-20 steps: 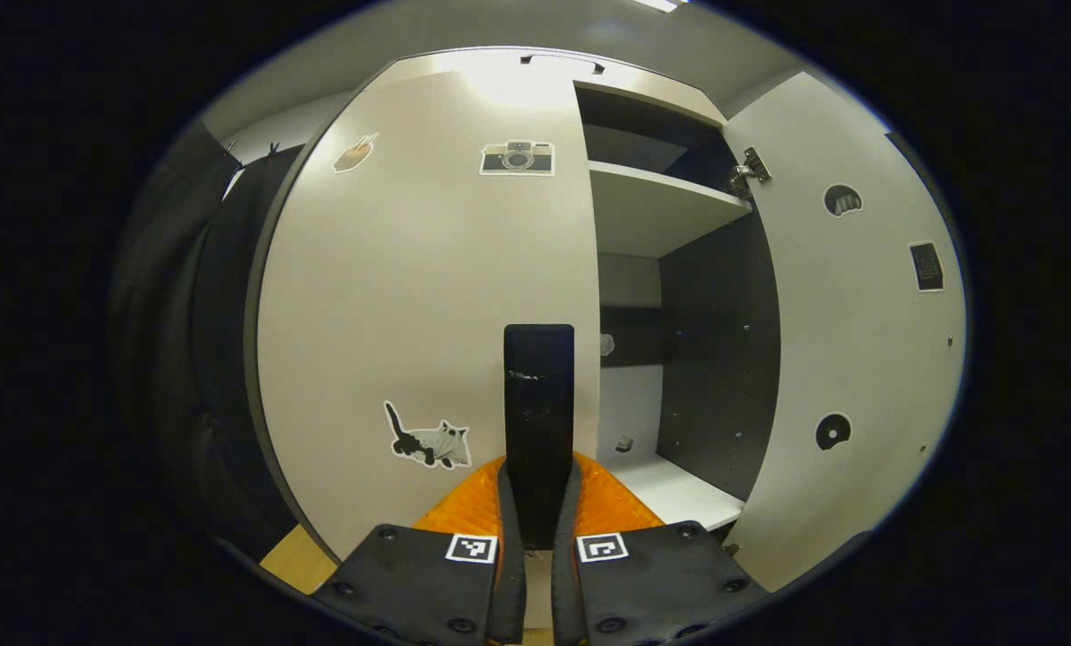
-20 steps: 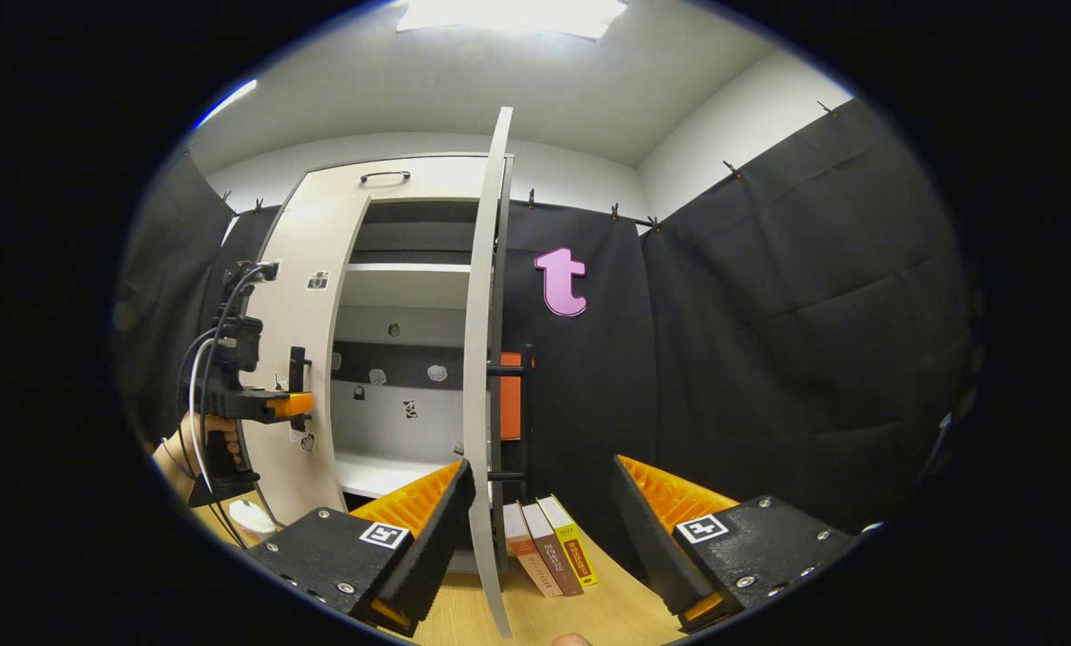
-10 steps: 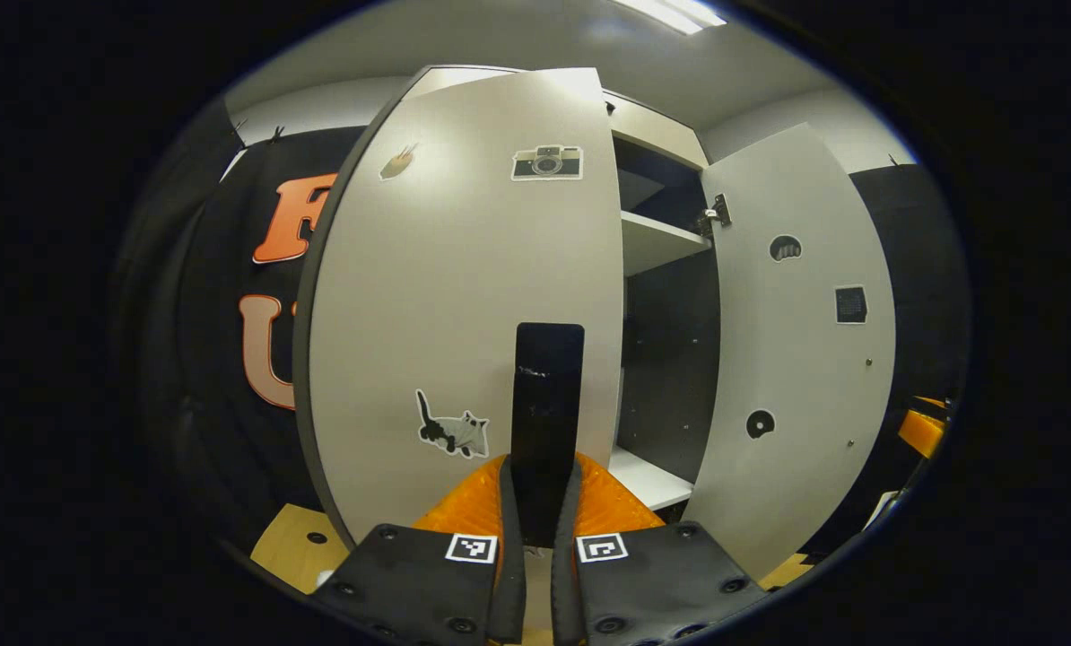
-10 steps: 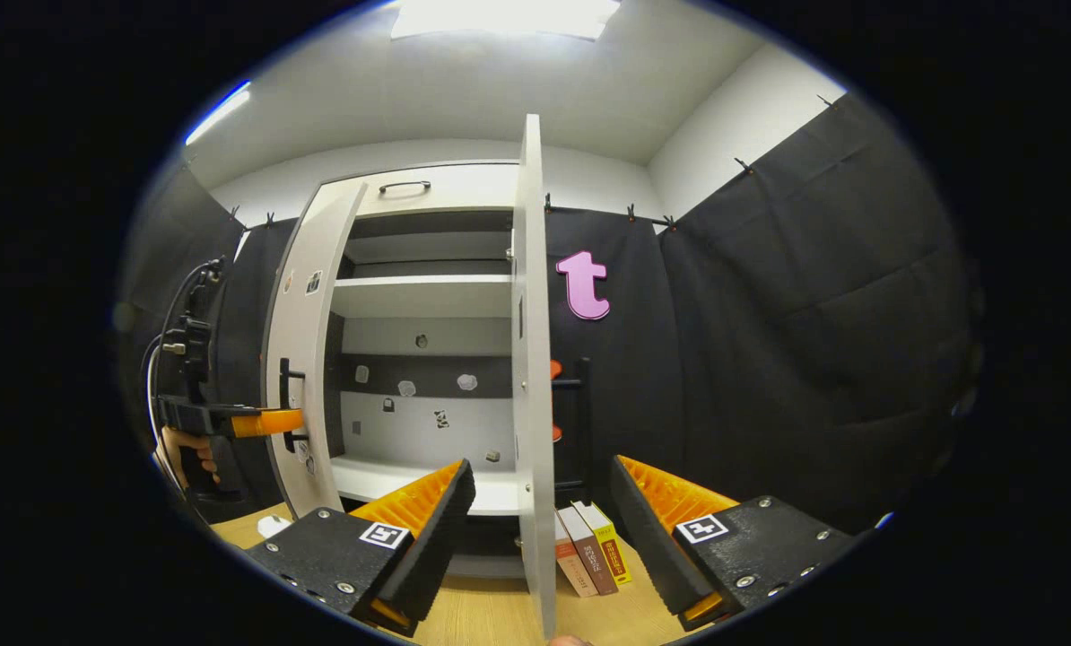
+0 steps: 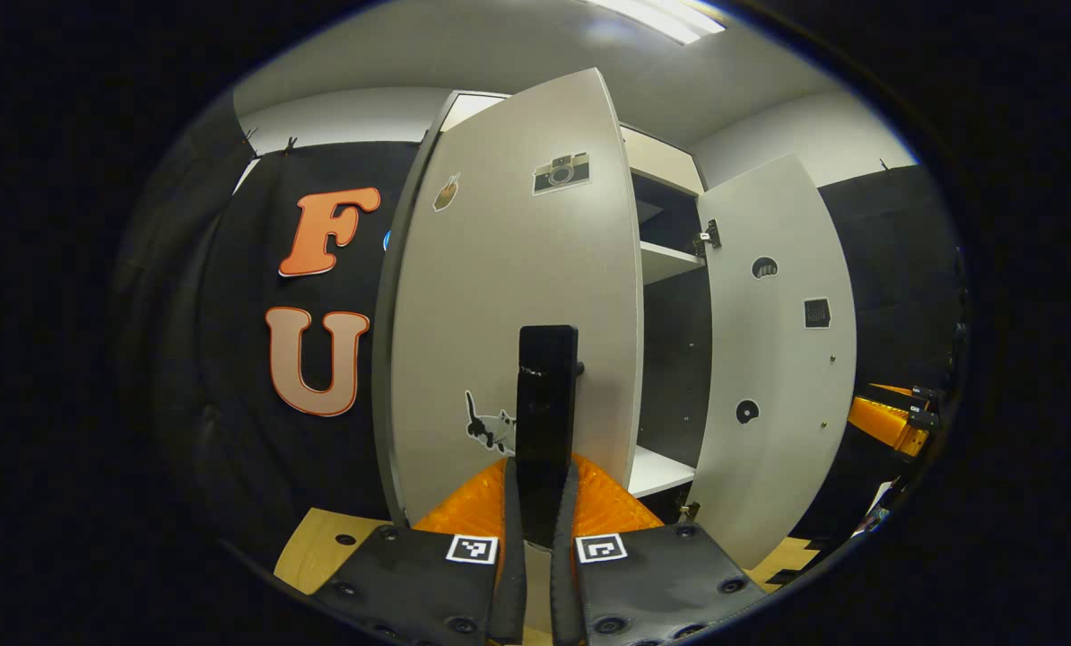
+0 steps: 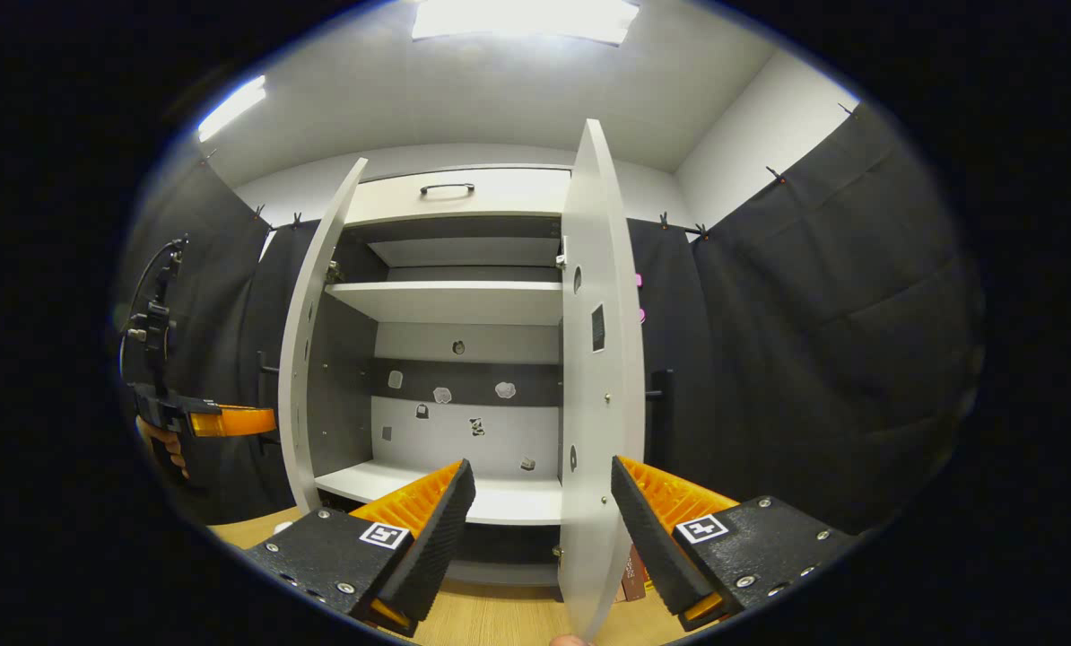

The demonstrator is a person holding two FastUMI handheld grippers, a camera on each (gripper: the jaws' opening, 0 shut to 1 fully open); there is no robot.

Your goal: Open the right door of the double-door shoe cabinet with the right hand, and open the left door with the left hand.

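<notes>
L gripper (image 5: 537, 529) has its fingers clamped on the black handle (image 5: 546, 404) at 6 o'clock in the left gripper view, giving leverage to swing the left door (image 5: 518, 296) out. R gripper (image 6: 540, 502) holds its fingers apart and off the right door (image 6: 600, 377), which stands wide open at 12 o'clock. Shoe cabinet (image 6: 464, 296) sits on the tabletop (image 6: 500, 619).

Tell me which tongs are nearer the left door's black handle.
Left. The left tongs are shut on the black handle of the left door. The right tongs hang open, apart from it, by the right door's edge.
</notes>
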